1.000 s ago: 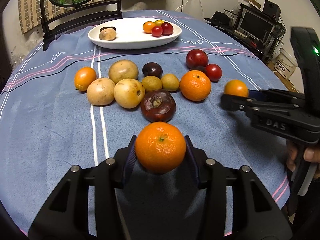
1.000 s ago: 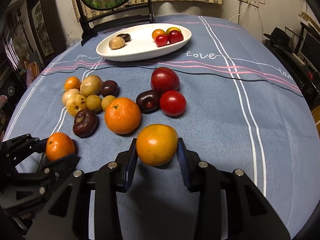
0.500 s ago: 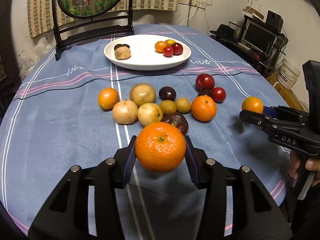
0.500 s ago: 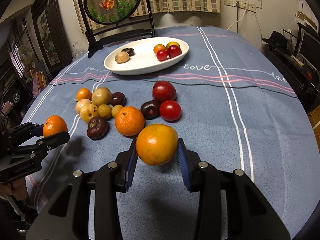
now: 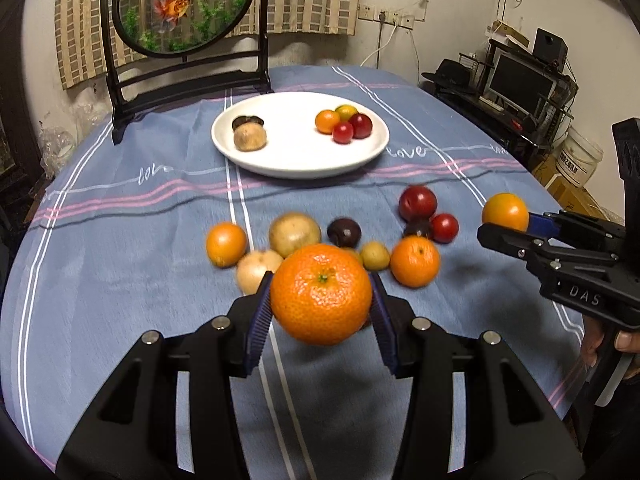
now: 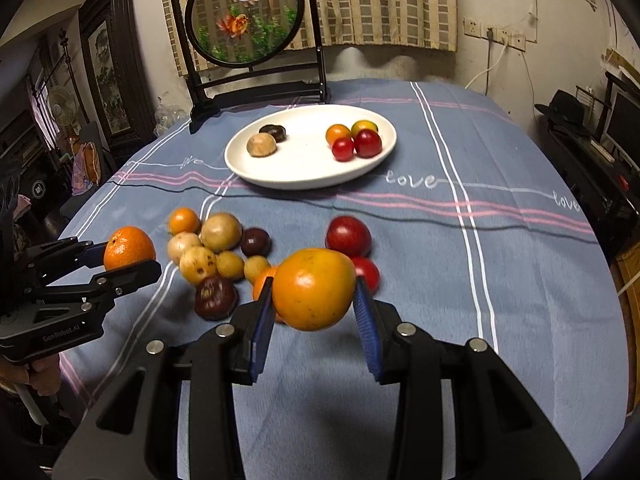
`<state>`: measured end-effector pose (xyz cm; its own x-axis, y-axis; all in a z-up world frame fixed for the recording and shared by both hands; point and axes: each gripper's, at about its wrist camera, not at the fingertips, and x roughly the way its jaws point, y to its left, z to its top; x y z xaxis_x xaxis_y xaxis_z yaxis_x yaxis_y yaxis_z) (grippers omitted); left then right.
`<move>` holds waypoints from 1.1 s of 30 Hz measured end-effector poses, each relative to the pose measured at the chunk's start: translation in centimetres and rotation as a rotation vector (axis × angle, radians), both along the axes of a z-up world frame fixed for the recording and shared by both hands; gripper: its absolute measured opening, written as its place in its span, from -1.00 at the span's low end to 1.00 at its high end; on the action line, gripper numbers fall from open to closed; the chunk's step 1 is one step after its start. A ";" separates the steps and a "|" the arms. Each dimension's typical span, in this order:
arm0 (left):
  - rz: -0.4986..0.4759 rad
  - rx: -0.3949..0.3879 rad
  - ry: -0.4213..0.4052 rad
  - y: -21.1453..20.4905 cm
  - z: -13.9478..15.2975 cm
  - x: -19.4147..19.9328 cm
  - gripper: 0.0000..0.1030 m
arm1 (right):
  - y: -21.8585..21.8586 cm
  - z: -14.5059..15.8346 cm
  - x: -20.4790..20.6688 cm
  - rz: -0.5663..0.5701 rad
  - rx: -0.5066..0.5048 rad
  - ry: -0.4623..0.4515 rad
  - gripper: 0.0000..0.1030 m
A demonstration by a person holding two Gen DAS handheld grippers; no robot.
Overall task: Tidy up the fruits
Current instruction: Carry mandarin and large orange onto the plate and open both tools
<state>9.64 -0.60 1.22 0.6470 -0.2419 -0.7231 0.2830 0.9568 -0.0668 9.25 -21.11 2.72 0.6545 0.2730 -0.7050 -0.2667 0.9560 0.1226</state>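
My left gripper (image 5: pixel 321 304) is shut on a bumpy tangerine (image 5: pixel 321 293) and holds it above the cloth. My right gripper (image 6: pixel 314 302) is shut on a smooth yellow-orange fruit (image 6: pixel 313 288), also lifted. Each gripper shows in the other's view, the right (image 5: pixel 505 220) and the left (image 6: pixel 128 256). A white plate (image 5: pixel 300 160) stands far across the table, holding a brown fruit (image 5: pixel 249 137), a dark fruit and a cluster of small red and orange fruits (image 5: pixel 344 124). Several loose fruits (image 5: pixel 296 234) lie on the cloth between me and the plate.
A blue striped tablecloth (image 6: pixel 460 240) covers the round table. A framed round goldfish screen (image 5: pixel 184 8) stands behind the plate. A desk with a monitor (image 5: pixel 520 80) sits off the right edge. The plate also shows in the right wrist view (image 6: pixel 304 176).
Both grippers have risen and drawn back with their fruits held. The loose fruits and plate now appear farther away, and more of the room shows.
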 end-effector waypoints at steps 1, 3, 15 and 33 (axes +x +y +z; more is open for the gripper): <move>0.002 0.001 -0.004 0.0 0.3 0.4 -0.10 | 0.3 0.3 0.4 0.005 -0.003 -0.005 -0.24; 0.006 0.004 -0.013 0.0 0.8 1.2 -0.10 | 0.7 0.7 1.1 0.013 -0.007 -0.014 -0.24; 0.060 -0.011 -0.031 0.8 2.4 7.7 -0.10 | 2.5 2.6 8.0 0.017 0.010 -0.044 -0.24; 0.127 -0.039 0.052 1.0 0.4 24.0 -0.09 | 7.6 -0.6 19.8 0.127 -0.121 -0.004 -0.24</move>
<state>33.69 0.36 1.61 0.6361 -0.1890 -0.7481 0.1553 0.9811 -0.1158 29.06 -13.52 2.10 0.6228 0.2668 -0.7355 -0.3865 0.9222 0.0072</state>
